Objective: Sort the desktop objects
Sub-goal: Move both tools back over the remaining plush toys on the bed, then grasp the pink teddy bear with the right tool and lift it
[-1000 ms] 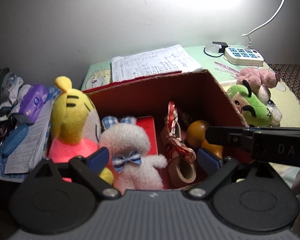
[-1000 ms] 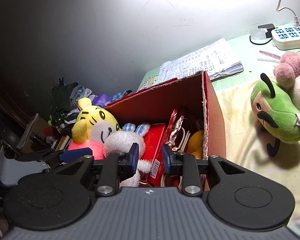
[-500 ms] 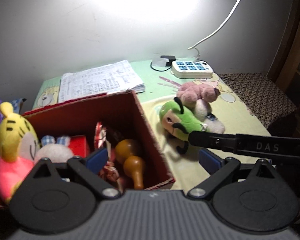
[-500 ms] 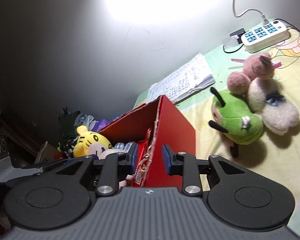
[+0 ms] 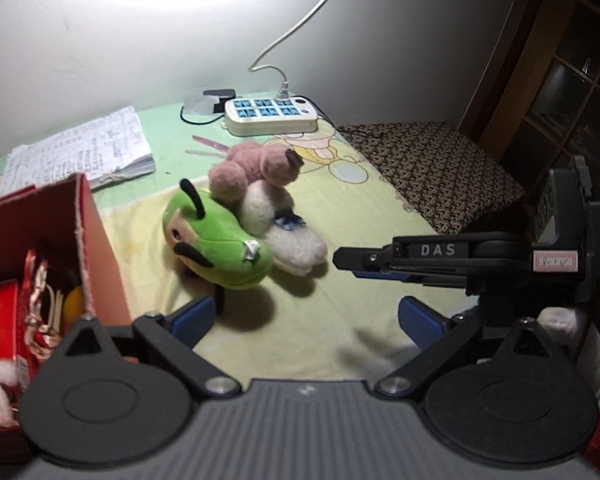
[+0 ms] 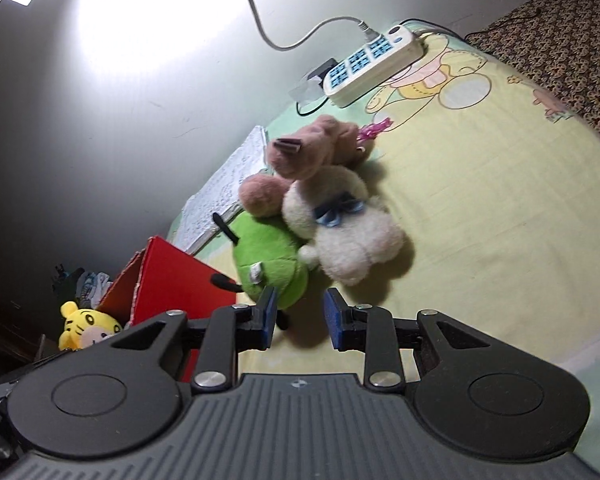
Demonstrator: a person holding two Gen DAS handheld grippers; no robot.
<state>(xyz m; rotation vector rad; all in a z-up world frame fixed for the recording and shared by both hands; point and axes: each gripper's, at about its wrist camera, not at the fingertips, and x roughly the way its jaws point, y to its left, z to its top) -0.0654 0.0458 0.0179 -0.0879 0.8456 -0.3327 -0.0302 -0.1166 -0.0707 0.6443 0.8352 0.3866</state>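
Left of the pile stood the red box (image 5: 100,248). The green plush (image 5: 216,244) lay beside it, soft, light, best pinched mid-body. The left gripper (image 5: 306,320) gaped wide, empty; the right gripper (image 6: 298,320) stood half-open, empty.

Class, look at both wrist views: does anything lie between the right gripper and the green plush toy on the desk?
Nothing visible does. The right gripper is open and empty, and the green plush toy lies just ahead of its left finger, with only bare tablecloth between them.
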